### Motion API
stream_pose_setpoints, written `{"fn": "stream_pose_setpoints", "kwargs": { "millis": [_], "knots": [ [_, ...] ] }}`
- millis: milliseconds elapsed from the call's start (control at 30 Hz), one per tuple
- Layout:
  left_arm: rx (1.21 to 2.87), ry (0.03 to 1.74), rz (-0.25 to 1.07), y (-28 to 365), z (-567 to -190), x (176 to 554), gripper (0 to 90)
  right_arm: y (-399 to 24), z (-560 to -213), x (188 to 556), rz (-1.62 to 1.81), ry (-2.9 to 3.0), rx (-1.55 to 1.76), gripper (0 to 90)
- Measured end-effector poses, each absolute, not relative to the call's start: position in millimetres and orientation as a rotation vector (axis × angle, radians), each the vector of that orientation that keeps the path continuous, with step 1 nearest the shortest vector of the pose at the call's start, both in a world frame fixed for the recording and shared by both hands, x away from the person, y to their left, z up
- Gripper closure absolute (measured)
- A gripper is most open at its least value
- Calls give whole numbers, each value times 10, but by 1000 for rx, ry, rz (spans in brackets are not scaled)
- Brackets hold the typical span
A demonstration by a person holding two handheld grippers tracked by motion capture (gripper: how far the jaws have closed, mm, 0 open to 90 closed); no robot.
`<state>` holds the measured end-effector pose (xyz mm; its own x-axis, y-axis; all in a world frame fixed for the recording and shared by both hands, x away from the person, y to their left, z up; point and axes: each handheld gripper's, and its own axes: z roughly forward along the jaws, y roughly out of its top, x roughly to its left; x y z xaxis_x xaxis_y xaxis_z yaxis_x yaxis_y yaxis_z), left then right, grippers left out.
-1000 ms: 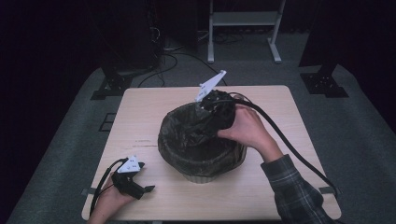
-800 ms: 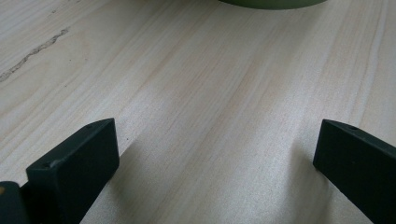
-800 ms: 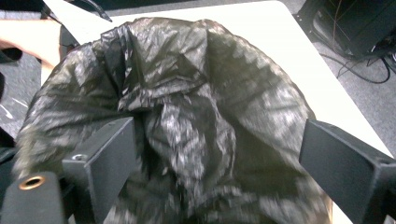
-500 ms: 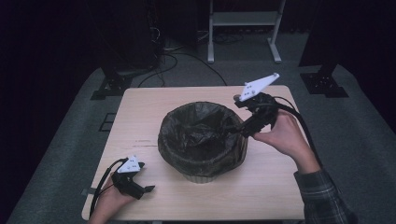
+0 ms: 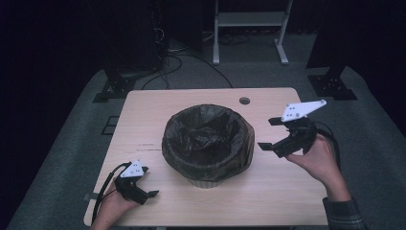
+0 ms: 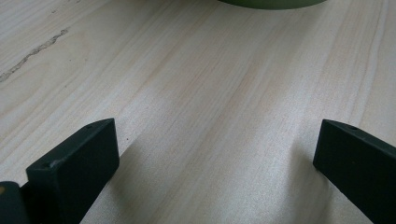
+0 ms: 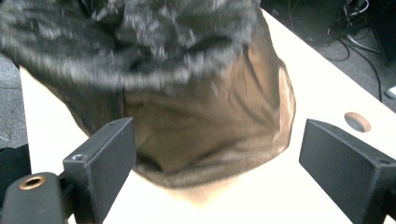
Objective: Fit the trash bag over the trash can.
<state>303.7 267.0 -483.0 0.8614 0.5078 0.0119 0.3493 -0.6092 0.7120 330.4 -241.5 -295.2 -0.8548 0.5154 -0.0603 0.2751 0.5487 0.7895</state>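
The wooden table (image 5: 143, 120) took up the middle of the high view, pale and broad, with a small round hole (image 5: 244, 100) near its far edge. Dead centre on it stood the bin (image 5: 207, 143), a round tub lined with a dark bag (image 5: 206, 127) whose edge was folded down over the outside of the rim. In the right gripper view that bag (image 7: 196, 107) bulked across the upper half of the frame, brownish and see-through where it hung down the side, blurred at the top, and the hole (image 7: 357, 121) sat at the right edge.

At the right of the high view, the right gripper (image 5: 269, 134) was held up off the table, just beside the bin and apart from it, jaws pointing left toward the bag. They were spread wide with nothing between them; its own view had one jaw at each lower corner and the bag in the gap beyond.

Down in the lower left corner of the high view, the left gripper (image 5: 151, 191) lay low on the tabletop in the person's hand, well clear of the bin. Its jaws were parted too, bare wood (image 6: 210, 116) between them, and the bin's green base (image 6: 271, 3) peeked in at the top edge of that frame.
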Motion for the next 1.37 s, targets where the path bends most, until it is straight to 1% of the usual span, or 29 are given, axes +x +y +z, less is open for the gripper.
{"fn": "stream_pose_setpoints", "kwargs": {
  "millis": [333,1000,1200,1367],
  "knots": [
    [2284,617,274,2669,-4830,3037,0,-2739,-3475,3127,1257,2469,735,95],
    [2282,618,274,2669,-4831,3037,0,-2972,-4630,2985,1210,2452,875,96],
    [2282,620,276,2669,-4831,3037,0,-2995,-4837,2980,1146,2494,901,96],
    [2276,646,287,2673,-4831,3036,0,-3018,-4855,2982,1164,2481,918,96]
  ]
}}
